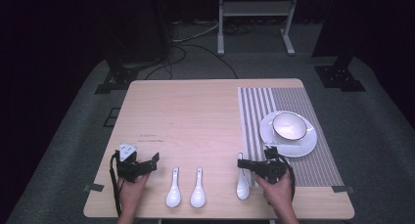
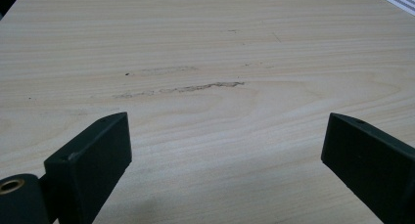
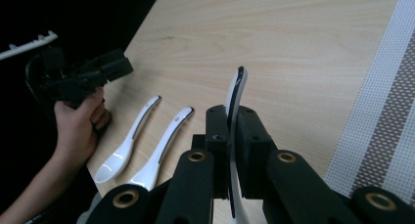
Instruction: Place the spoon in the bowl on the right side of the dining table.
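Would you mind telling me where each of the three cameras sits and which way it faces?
High view: above the person's side, looking forward and down on the table, both hands and grippers at the bottom.
Left gripper view: rides the left gripper, facing bare wood between its open jaws.
Right gripper view: rides the right gripper, jaws shut on a white spoon, looking toward the left hand.
Shared: high and right gripper views both show the two loose spoons.

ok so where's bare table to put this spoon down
Widest free patch: the bare wood of the table left of the striped placemat and beyond the two lying spoons. The mat's near strip is also free. Crowded: around the plate and bowl.
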`<control>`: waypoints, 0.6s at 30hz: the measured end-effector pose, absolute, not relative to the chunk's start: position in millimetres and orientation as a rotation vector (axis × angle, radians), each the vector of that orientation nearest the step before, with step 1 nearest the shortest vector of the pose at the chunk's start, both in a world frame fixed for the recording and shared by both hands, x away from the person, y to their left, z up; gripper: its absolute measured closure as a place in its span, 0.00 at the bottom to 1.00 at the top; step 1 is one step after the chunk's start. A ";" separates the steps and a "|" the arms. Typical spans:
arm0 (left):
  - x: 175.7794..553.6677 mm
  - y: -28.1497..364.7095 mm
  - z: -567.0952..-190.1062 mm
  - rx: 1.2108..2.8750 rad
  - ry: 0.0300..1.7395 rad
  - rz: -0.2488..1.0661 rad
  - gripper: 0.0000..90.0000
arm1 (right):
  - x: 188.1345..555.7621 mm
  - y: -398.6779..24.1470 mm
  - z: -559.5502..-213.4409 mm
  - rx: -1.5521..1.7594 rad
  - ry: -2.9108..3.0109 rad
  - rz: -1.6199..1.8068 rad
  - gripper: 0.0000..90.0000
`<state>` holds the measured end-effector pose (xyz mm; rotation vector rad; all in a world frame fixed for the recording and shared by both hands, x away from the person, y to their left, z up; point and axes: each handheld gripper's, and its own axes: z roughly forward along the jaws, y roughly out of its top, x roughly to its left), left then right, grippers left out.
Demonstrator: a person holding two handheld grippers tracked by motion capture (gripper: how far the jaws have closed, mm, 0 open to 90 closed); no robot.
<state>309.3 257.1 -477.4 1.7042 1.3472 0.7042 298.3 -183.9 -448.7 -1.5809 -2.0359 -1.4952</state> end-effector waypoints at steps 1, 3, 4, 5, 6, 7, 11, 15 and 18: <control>309.2 257.0 -477.4 1.704 1.347 0.704 0.04 | 298.6 -186.8 -448.1 -1.582 -2.005 -1.521 0.95; 309.2 257.1 -477.4 1.703 1.347 0.704 0.04 | 298.9 -188.0 -447.9 -1.586 -1.987 -1.530 0.95; 309.2 257.2 -477.4 1.704 1.348 0.703 0.04 | 299.2 -189.9 -447.9 -1.588 -1.968 -1.542 0.95; 309.3 257.2 -477.4 1.704 1.348 0.702 0.04 | 299.9 -193.0 -447.8 -1.597 -1.932 -1.563 0.95; 309.3 257.2 -477.4 1.704 1.347 0.702 0.04 | 300.1 -194.2 -447.5 -1.602 -1.919 -1.567 0.95; 309.3 257.2 -477.4 1.704 1.347 0.702 0.04 | 300.6 -196.0 -447.2 -1.607 -1.907 -1.575 0.95; 309.3 257.2 -477.4 1.703 1.347 0.702 0.04 | 302.8 -204.7 -442.2 -1.638 -1.866 -1.597 0.95; 309.3 257.0 -477.5 1.702 1.347 0.704 0.04 | 305.1 -212.4 -438.3 -1.660 -1.847 -1.619 0.95; 309.3 257.1 -477.4 1.704 1.347 0.704 0.04 | 310.4 -225.9 -432.3 -1.710 -1.841 -1.629 0.94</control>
